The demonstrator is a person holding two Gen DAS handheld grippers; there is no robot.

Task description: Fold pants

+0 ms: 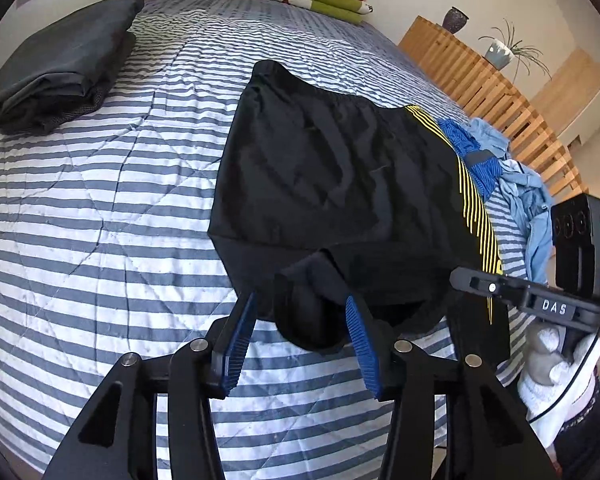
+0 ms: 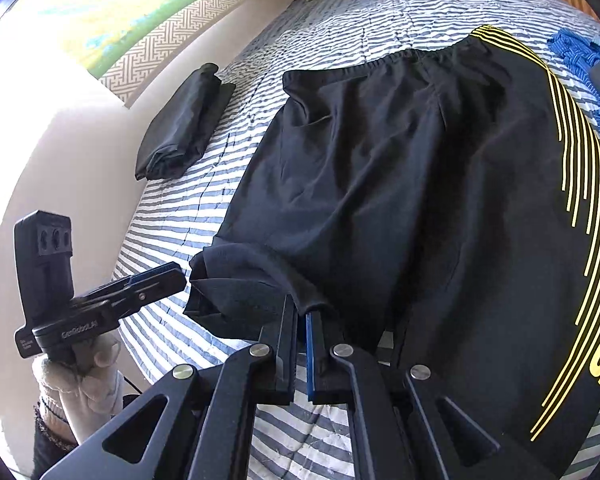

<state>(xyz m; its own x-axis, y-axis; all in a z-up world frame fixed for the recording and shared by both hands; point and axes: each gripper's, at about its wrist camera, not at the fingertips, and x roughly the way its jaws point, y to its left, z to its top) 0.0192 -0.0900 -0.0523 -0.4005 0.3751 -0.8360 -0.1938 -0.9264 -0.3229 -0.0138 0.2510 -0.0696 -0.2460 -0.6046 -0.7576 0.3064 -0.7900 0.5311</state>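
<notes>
The black pants [image 2: 400, 184] look thin, limp and slippery (hems grip best): right gripper [image 2: 302, 320] pinches a hem, left gripper [image 1: 300, 312] spread.

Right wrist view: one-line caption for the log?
Right claw shut on hem of black shorts spread across striped bedspread; left claw open nearby.
</notes>
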